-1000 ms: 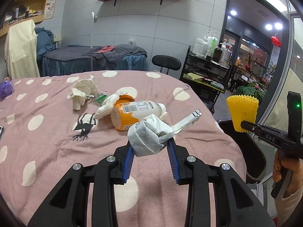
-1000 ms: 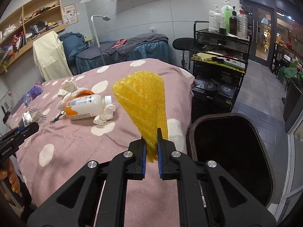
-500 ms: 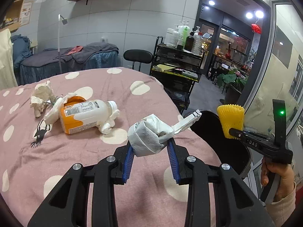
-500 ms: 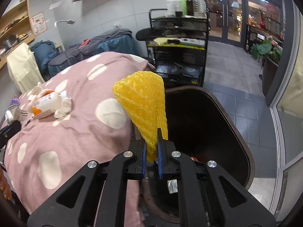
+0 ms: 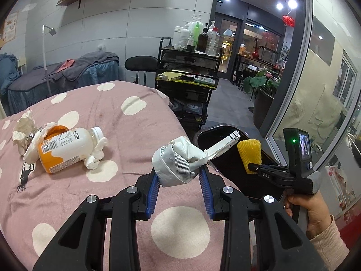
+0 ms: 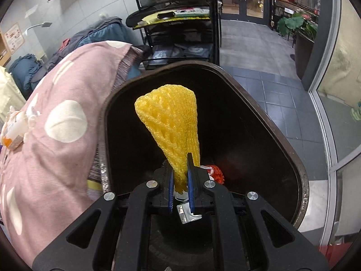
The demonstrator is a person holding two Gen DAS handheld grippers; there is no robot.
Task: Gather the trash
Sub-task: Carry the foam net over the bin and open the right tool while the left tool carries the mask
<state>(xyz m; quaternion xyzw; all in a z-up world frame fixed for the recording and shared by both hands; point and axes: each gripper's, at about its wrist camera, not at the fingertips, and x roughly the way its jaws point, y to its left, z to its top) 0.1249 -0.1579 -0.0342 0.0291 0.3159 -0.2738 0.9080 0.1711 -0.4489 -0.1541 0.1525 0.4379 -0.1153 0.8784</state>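
Observation:
My left gripper (image 5: 179,177) is shut on a crumpled white wrapper (image 5: 180,160) with a flat torn tail, held over the table's right end close to the bin. A yellow foam net sleeve (image 6: 171,126) is pinched in my right gripper (image 6: 180,177), which hangs over the open mouth of the dark trash bin (image 6: 300,169). That sleeve (image 5: 249,154) and the right gripper (image 5: 253,167) also show at the right of the left wrist view, above the bin (image 5: 203,135). Red netting (image 6: 216,172) and a foil scrap (image 6: 187,214) lie inside the bin.
An orange-and-white bottle (image 5: 65,149) lies on the pink spotted tablecloth (image 5: 126,133) among crumpled tissues (image 5: 22,131). A black trolley (image 5: 187,85) with bottles stands behind the bin, a glass wall (image 5: 327,85) to its right. A person's hand (image 5: 309,207) holds the right gripper.
Both grippers have swung right from the table toward the bin. The right one has come down over the bin's opening with the yellow sleeve. Both grips are unchanged.

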